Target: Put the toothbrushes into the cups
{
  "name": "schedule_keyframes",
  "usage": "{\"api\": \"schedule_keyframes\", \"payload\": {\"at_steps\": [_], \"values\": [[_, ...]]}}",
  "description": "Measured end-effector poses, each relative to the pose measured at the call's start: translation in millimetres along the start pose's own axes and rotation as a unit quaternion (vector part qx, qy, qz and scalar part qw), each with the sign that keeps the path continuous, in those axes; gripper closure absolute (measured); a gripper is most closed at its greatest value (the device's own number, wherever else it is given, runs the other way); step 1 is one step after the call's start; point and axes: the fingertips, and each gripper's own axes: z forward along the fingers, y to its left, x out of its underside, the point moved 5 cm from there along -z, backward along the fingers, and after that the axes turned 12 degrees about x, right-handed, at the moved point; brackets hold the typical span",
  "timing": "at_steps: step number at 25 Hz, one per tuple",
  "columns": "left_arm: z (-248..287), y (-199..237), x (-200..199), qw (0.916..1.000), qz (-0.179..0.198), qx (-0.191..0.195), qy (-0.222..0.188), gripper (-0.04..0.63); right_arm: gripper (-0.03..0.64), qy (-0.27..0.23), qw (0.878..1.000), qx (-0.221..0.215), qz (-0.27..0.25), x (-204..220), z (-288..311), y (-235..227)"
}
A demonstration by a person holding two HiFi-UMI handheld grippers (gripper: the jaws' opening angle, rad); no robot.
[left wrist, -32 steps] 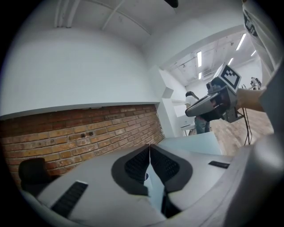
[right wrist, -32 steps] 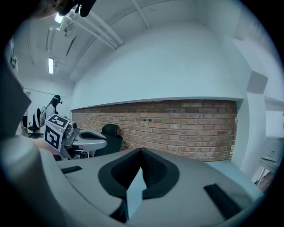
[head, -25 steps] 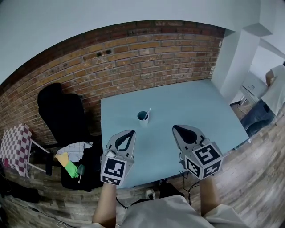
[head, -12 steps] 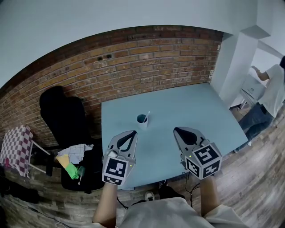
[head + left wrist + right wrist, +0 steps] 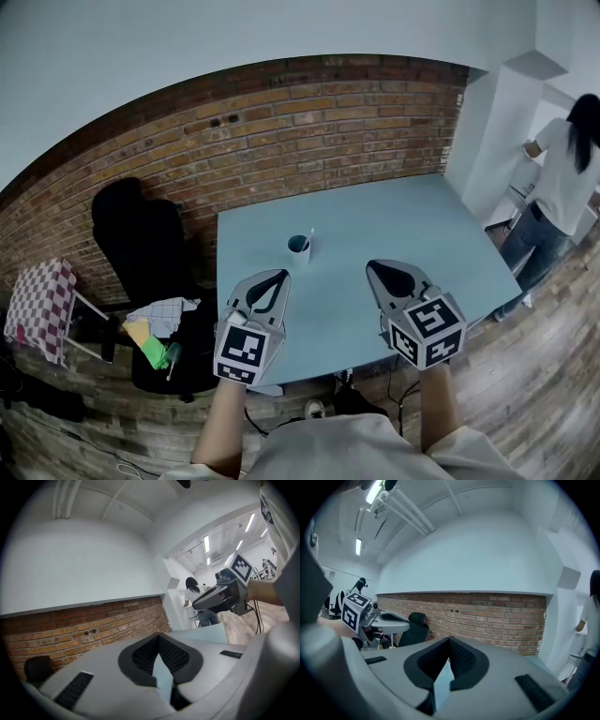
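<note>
A white cup [image 5: 299, 247] with a blue inside stands near the middle of the light blue table [image 5: 412, 225]; a white toothbrush [image 5: 310, 236] leans in it. My left gripper [image 5: 281, 275] hovers over the table's near edge, below and left of the cup, jaws shut and empty. My right gripper [image 5: 372, 265] hovers level with it to the right, also shut and empty. In the left gripper view the left gripper [image 5: 158, 637] points at the brick wall, with the right gripper [image 5: 220, 597] beside it. The right gripper view shows its own closed tips [image 5: 450, 641] and the left gripper [image 5: 389, 620].
A brick wall [image 5: 309, 122] runs behind the table. A black office chair [image 5: 141, 244] stands left of it, with cloths and coloured items [image 5: 155, 323] piled below. A checkered stool [image 5: 37, 309] sits at the far left. A person [image 5: 562, 178] stands by the white pillar [image 5: 492, 131] at right.
Both grippers have drifted slightly over the table's near edge and stay shut. The person at the far right has stepped further into view.
</note>
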Motion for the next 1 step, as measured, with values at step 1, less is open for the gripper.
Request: {"api": "schedule_keyframes", "payload": {"at_steps": [1], "values": [[-0.4, -4.6, -2.1, 1.0000, 0.001, 0.000, 0.000, 0.574, 0.611, 0.001, 1.000, 0.000, -0.001, 1.5, -4.6, -1.5]]}}
